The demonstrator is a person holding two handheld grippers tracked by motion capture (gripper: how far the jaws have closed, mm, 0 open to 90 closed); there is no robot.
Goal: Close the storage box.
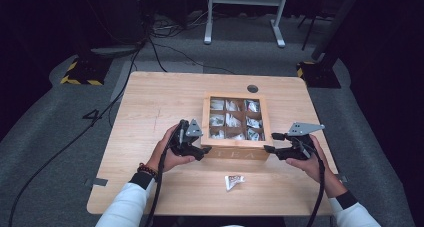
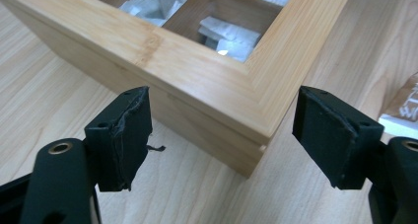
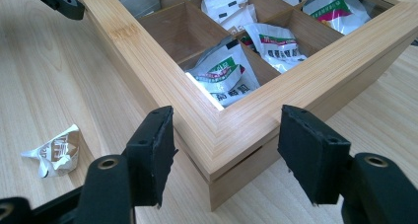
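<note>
While both pairs of jaws stood apart and gripped nothing, the left gripper [image 1: 206,149] straddled the near left corner of the square bamboo tea box with its windowed lid [image 1: 236,149], and the right gripper [image 1: 270,143] straddled its near right corner. A crumpled white tea sachet [image 1: 233,181] lay on the pale wooden table [image 1: 150,102] just before the box.

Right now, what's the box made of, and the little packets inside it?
The tea box looks like pale bamboo or wood with a smooth finish: fine straight grain and mitred corner joints show. The packets look like glossy printed plastic or foil, crinkled and shiny.
</note>
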